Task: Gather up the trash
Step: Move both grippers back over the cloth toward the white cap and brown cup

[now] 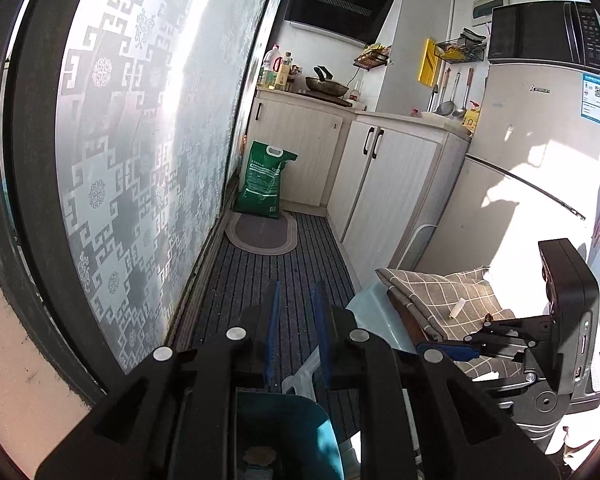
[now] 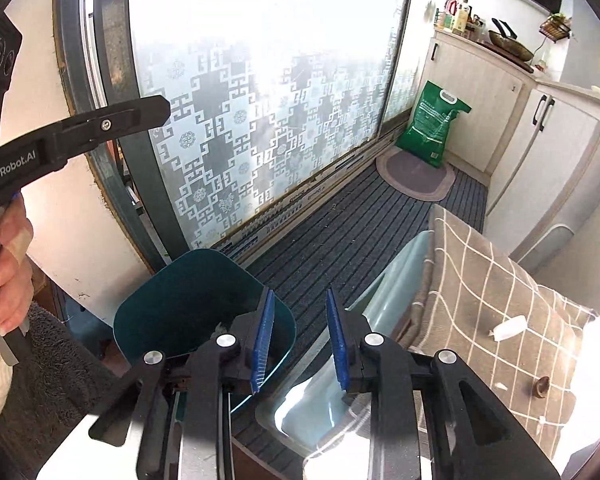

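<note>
Two tools checked: left gripper jaws narrowly apart, empty; right gripper apart, empty. We note white scrap on checked cloth.

A small home kitchen: ahead of the tongs stand pale cupboards with a wok and oil bottles under a black range hood; to their right, a fridge topped by a microwave.
</note>
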`<state>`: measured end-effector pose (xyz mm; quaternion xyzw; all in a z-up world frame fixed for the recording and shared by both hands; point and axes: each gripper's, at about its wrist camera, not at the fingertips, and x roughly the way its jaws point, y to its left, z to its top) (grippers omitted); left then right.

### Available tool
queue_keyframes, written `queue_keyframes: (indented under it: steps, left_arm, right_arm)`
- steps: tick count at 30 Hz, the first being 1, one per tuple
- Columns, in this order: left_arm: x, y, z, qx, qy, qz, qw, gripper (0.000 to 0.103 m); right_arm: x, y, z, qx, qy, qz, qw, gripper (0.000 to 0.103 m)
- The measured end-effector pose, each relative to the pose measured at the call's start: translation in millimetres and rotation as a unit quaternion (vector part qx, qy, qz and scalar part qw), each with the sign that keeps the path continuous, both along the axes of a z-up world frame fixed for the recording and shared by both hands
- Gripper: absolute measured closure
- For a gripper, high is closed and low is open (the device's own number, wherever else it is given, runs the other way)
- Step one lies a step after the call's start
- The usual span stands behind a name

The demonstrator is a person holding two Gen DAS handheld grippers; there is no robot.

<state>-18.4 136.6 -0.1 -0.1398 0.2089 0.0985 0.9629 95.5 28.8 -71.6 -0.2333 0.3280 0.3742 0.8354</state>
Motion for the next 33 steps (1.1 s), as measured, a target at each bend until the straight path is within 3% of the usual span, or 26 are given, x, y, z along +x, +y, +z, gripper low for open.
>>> queue_keyframes:
  steps: [10,21,27,30,33]
  left_arm:
    - [38,-35,-1,-0.003,0.006,-0.026,0.9996,0.085]
    - [105,-106,-17,0.012,0.050,-0.098,0.9939,0.085]
    - [145,-148,-32,0.035,0.086,-0.143,0.9853,0.072]
    - [162,-165,-34,0.045,0.095,-0.159,0.9816,0.071]
    - [178,-177,-37,0.048,0.103,-0.176,0.9778,0.062]
  right_arm:
    - [27,-78,17,0.035,-0.005,-0.067,0.997,0.076]
    - [40,-152,16,0.053,-0.002,-0.120,0.991,0.076]
    - [51,-188,4,0.063,0.018,-0.144,0.987,0.076]
    - [54,-206,2,0.076,0.025,-0.152,0.985,0.076]
    - [57,-221,3,0.095,0.031,-0.155,0.983,0.076]
